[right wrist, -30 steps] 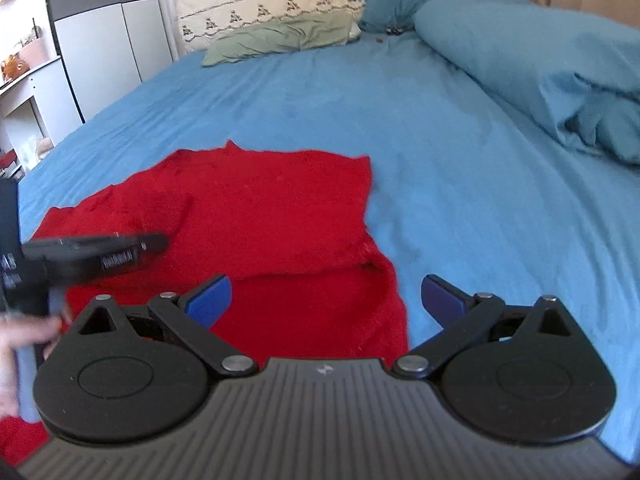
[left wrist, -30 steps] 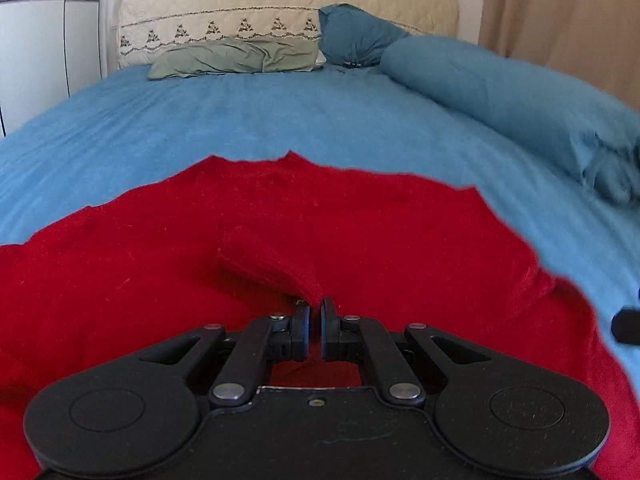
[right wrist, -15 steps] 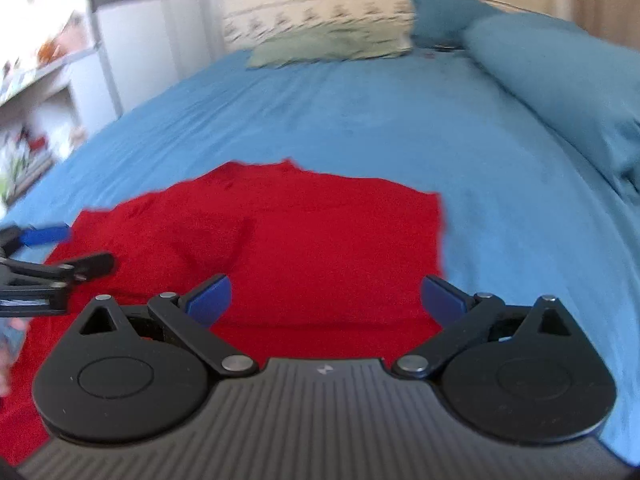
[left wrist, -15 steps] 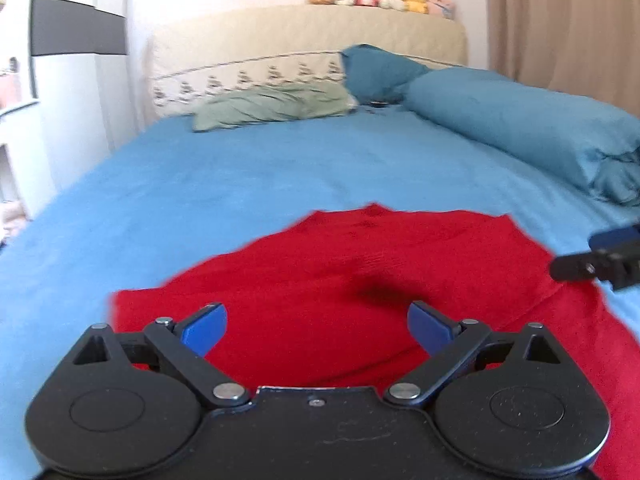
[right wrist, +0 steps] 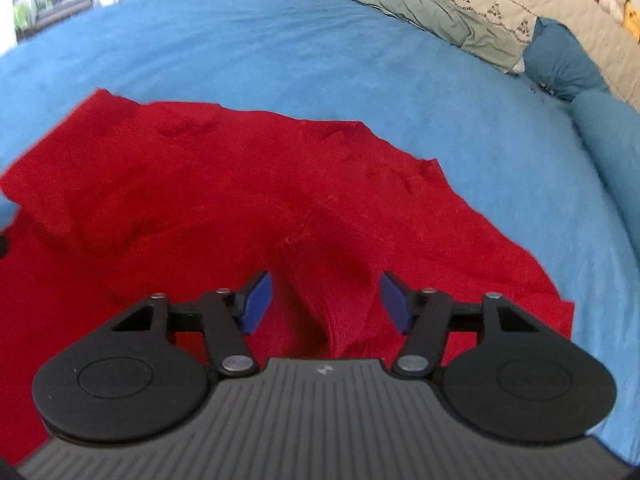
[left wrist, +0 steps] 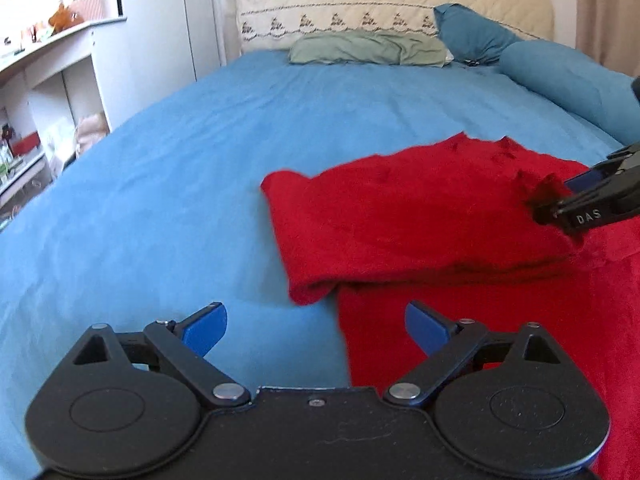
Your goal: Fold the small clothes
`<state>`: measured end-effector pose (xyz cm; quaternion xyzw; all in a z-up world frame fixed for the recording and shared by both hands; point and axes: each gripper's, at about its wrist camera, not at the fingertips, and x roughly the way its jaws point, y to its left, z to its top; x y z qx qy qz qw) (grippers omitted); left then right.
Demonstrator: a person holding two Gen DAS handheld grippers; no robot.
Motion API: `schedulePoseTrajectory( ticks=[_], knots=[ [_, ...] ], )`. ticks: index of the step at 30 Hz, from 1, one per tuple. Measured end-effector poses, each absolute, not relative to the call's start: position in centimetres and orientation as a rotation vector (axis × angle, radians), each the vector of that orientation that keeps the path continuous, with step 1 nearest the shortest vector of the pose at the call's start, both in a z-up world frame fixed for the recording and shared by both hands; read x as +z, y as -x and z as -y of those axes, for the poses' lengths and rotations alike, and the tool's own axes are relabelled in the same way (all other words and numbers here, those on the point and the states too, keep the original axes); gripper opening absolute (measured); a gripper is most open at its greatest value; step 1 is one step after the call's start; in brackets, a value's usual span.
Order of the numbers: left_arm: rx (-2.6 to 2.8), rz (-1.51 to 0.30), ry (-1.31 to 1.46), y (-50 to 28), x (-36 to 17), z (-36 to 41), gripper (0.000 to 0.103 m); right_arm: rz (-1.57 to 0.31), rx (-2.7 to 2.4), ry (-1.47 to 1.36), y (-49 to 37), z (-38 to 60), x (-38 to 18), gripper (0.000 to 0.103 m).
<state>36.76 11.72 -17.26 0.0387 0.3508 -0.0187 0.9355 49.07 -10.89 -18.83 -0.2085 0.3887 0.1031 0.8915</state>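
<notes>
Closing right gripper (right wrist: 326, 304) fingers around raised red garment (right wrist: 200, 200) fold.

You get bright, even daylight in both views — soft shadows only under the folded red garment (left wrist: 420, 216). The shelves (left wrist: 44, 80) at left wash out in glare. Fisheye bends the blue bedsheet (right wrist: 280, 40) at the edges — the right wrist view smears slightly.

My left tool (left wrist: 316, 330) has matte black linkage arms, silver pivot screws, round housings and blue pads, and my right tool (right wrist: 326, 300) adds a ribbed grey body with white lettering.
</notes>
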Motion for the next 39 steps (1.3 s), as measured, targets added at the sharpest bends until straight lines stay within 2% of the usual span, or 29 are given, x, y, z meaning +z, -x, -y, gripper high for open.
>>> schedulePoseTrajectory(
  ticks=[1,2,6,9,13,20,24,29,36,39],
  knots=[
    [-0.036,-0.718,-0.072,-36.9,-17.3,-11.7,0.096,-0.818,0.219,0.453,-49.4,10.7,-19.0,0.03],
    [-0.036,-0.715,-0.065,-36.9,-17.4,-11.9,0.096,-0.816,0.218,0.473,-49.8,10.5,-18.8,0.022],
    [-0.046,-0.699,-0.055,-37.4,-17.6,-12.1,0.096,-0.716,0.18,0.417,-50.6,12.0,-14.7,0.022],
    [-0.053,-0.698,-0.048,-37.5,-17.6,-12.2,0.088,-0.624,0.134,0.346,-51.5,13.8,-10.7,0.022],
    [-0.053,-0.688,-0.003,-38.1,-17.4,-12.1,0.087,-0.55,0.092,0.265,-52.2,16.1,-6.6,0.022],
    [-0.066,-0.673,-0.008,-39.6,-16.9,-10.2,0.087,-0.516,0.058,0.199,-51.9,18.5,-3.6,0.021],
    [-0.042,-0.696,-0.008,-40.4,-17.7,-10.1,0.082,-0.517,0.017,0.135,-51.2,21.6,-2.9,0.021],
    [0.06,-0.698,0.04,-39.9,-18.5,-12.0,0.08,-0.561,-0.041,0.056,-50.3,26.8,-5.2,0.021],
    [0.148,-0.699,0.083,-38.4,-18.7,-13.1,0.077,-0.664,-0.014,-0.147,-47.0,32.4,-14.5,0.023],
    [0.136,-0.707,0.067,-37.4,-18.2,-13.3,0.075,-0.702,-0.038,-0.137,-44.5,33.7,-17.5,0.035]
  ],
)
